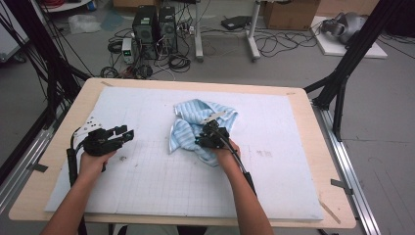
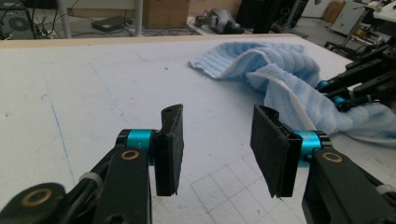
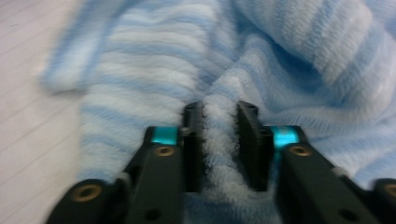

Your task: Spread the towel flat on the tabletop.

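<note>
A: Can any writing or brand be read?

B: None can be made out. Faint pencilled grid lines and a few smudges are seen on the white foam mat (image 1: 147, 181), but no letters.

A: How is the towel described?

B: A pale blue towel (image 1: 195, 128) with white stripes is seen, made of soft looped terry, ribbed in texture, with a white hem along one edge. It is crumpled into a loose heap, not spread flat, and lies on the mat a little beyond the table's middle.

A: And the surfaces under it?

B: The mat is matte and slightly pitted; it is laid on a light wooden table (image 1: 313, 147) with rounded corners.

A: What is noted of the right gripper?

B: The right gripper (image 3: 220, 140) is closed on a raised fold of the towel; the nap is squeezed between its flat black pads. In the high view it is set at the heap's near edge.

A: And the left gripper?

B: The left gripper (image 2: 217, 149) is held open with nothing between its pads, well apart from the towel, low over bare mat.
</note>
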The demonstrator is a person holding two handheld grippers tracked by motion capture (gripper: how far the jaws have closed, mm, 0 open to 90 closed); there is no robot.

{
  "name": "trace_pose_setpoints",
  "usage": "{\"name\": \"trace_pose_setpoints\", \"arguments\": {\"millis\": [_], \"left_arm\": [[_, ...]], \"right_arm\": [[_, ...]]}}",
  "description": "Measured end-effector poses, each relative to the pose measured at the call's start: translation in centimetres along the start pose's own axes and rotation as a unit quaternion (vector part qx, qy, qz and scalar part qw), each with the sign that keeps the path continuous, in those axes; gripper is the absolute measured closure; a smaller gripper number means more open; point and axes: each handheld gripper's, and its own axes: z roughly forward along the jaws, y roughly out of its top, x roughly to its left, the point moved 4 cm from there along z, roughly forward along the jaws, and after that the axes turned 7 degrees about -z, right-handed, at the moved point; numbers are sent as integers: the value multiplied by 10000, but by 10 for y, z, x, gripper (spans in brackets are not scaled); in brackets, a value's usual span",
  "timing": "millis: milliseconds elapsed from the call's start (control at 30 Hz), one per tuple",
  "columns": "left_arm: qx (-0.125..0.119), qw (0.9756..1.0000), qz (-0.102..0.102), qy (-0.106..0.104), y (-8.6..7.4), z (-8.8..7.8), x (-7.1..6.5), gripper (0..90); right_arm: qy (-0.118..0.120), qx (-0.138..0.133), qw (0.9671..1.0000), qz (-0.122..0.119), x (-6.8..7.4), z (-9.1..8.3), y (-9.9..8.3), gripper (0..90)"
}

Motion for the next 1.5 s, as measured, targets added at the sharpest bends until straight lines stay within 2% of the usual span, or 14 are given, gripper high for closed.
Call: {"name": "trace_pose_setpoints", "arguments": {"millis": [33, 67, 167, 233, 333, 367, 400, 433, 467, 500, 533, 700, 1167, 1500], "left_arm": [[-2, 10000, -7, 0, 0, 0, 0, 544], [-2, 10000, -2, -4, 0, 0, 0, 544], [-2, 10000, -4, -5, 0, 0, 0, 545], [12, 10000, 10, -10, 0, 0, 0, 545], [43, 10000, 27, -31, 0, 1, -2, 544], [57, 10000, 42, -44, -1, 2, -3, 545], [69, 10000, 34, -60, -1, 3, -3, 545], [89, 9999, 56, -73, -1, 3, -4, 545], [103, 9999, 65, -74, -2, 4, -4, 544], [103, 9999, 56, -87, -2, 5, -5, 544], [119, 9999, 59, -104, -2, 5, -6, 542], [190, 9994, 141, -245, -4, 10, -13, 527], [731, 9944, 611, -464, -12, 41, -46, 385], [1120, 9889, 904, -380, -15, 84, -70, 383]], "right_arm": [[0, 0, 10000, 0, 0, 0, 0, 773], [942, -157, 9954, -44, 11, -2, 1, 777], [1337, -297, 9905, -149, 19, -5, 1, 753], [1266, -477, 9908, -94, 17, -10, 3, 724], [302, -492, 9983, -85, 2, -16, 4, 735], [-295, -476, 9984, 37, -9, -19, 3, 764], [-682, -428, 9967, 32, -15, -19, 2, 773], [-682, -428, 9967, 32, -15, -19, 2, 773], [-1190, -440, 9918, 141, -28, -19, 2, 774], [-1190, -440, 9918, 141, -28, -19, 2, 774], [-1409, -507, 9876, 464, -40, -17, 2, 717], [-1523, -687, 9825, 822, -50, -20, 2, 589], [-1450, -1088, 9832, 230, -15, -87, -38, 482], [-1467, -1173, 9818, 264, -5, -103, -72, 440]]}}
